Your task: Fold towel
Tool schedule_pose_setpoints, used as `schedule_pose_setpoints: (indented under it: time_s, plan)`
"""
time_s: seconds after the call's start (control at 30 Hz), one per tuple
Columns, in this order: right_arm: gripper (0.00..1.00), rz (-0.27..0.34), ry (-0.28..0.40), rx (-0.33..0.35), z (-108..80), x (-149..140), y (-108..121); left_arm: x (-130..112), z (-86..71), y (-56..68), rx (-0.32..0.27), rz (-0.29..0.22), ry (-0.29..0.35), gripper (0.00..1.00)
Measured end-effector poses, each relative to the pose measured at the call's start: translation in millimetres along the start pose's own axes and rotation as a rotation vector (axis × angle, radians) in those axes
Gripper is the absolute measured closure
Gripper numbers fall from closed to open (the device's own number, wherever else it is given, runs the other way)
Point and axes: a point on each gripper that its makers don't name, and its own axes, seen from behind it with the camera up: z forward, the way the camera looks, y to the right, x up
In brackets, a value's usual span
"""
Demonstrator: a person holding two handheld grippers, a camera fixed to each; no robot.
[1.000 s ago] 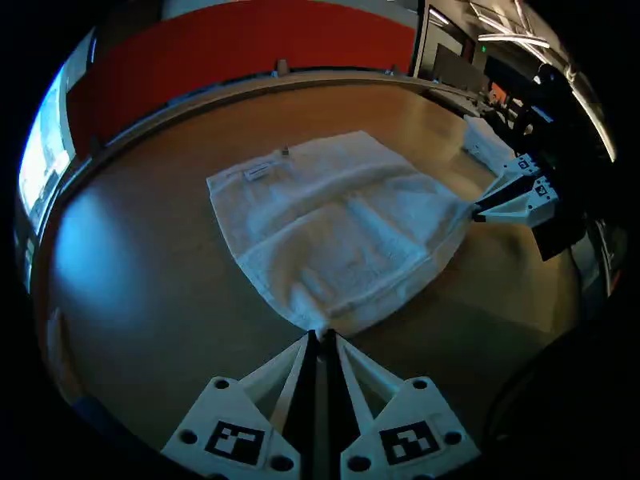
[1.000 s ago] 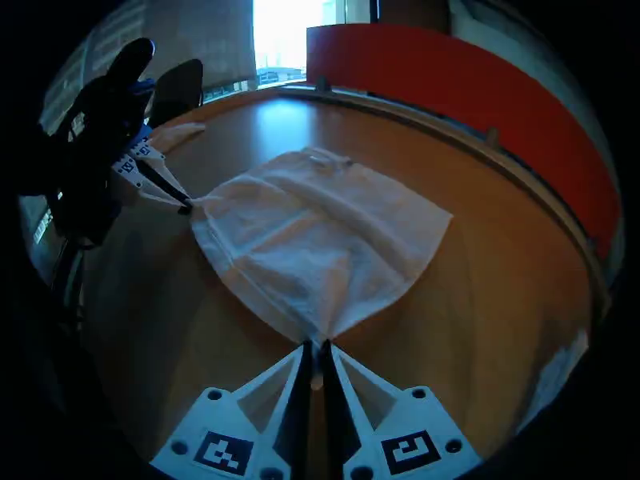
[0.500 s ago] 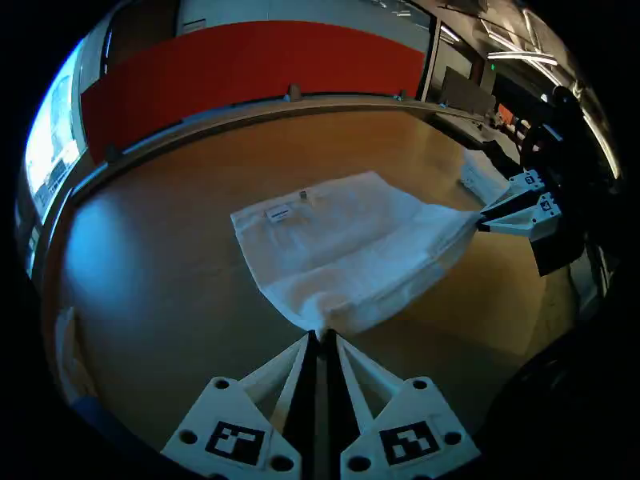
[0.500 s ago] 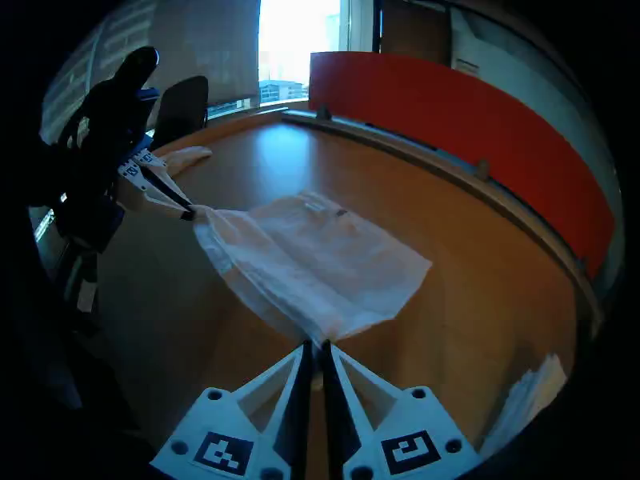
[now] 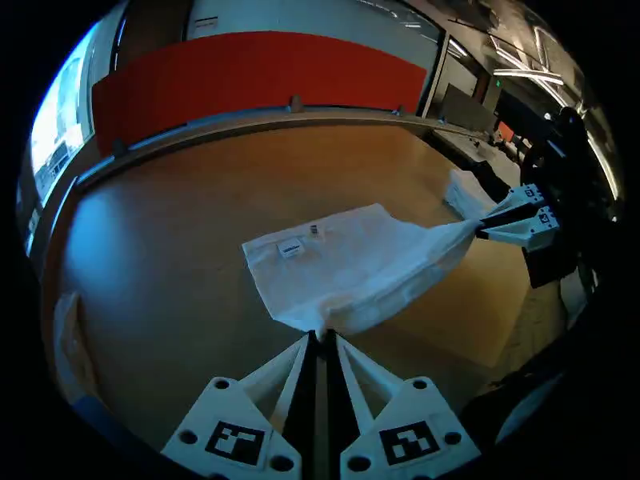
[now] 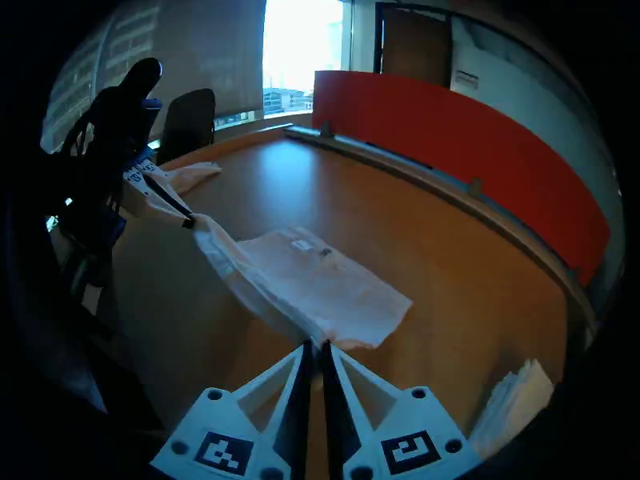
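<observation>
**Fold towel: near edge raised by both grippers, far edge lying on the surface**

The towel [image 5: 352, 268] slopes from the wooden surface [image 5: 184, 208] up to its two near corners. The left gripper [image 5: 322, 334] has its fingers closed on one corner, and the right gripper [image 6: 314, 346] has its fingers closed on the other. Recommended: carry both corners forward level and evenly taut, and align them over the labelled far edge before releasing. A red partition [image 5: 256, 72] bounds the surface. Beyond are a bright window [image 6: 304, 48] and a dark chair [image 6: 188, 112], and a spare pale cloth [image 6: 512, 400] lies near the rim.

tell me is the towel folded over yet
Not yet: left gripper and right gripper hold the towel by two raised corners; its far part lies flat on the table.
</observation>
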Motion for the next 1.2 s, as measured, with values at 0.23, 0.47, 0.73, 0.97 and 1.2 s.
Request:
schedule_pose_setpoints:
  time_s: [0.23, 0.47, 0.73, 0.97, 1.2]
  plan:
    - [0.91, 0.001, 0.004, 0.009, -14.1, 3.3, -5.7, 1.8, -13.5, 6.2, 0.002, 0.001, -0.002, 0.92]
    - [0.91, 0.000, -0.003, 0.014, -18.2, 2.2, -8.4, -0.8, -17.1, 9.0, 0.005, -0.010, -0.007, 0.92]
    - [0.91, -0.014, -0.009, 0.011, -9.2, 5.0, -2.4, 3.2, -8.1, 3.9, 0.017, -0.014, -0.014, 0.92]
    - [0.91, -0.019, -0.007, 0.002, 6.3, 12.6, 13.0, 18.8, 5.9, -9.2, 0.039, -0.002, -0.013, 0.92]
    - [0.91, -0.033, -0.019, -0.014, 29.1, 17.6, 35.9, 31.3, 29.1, -22.6, 0.049, -0.010, -0.027, 0.92]
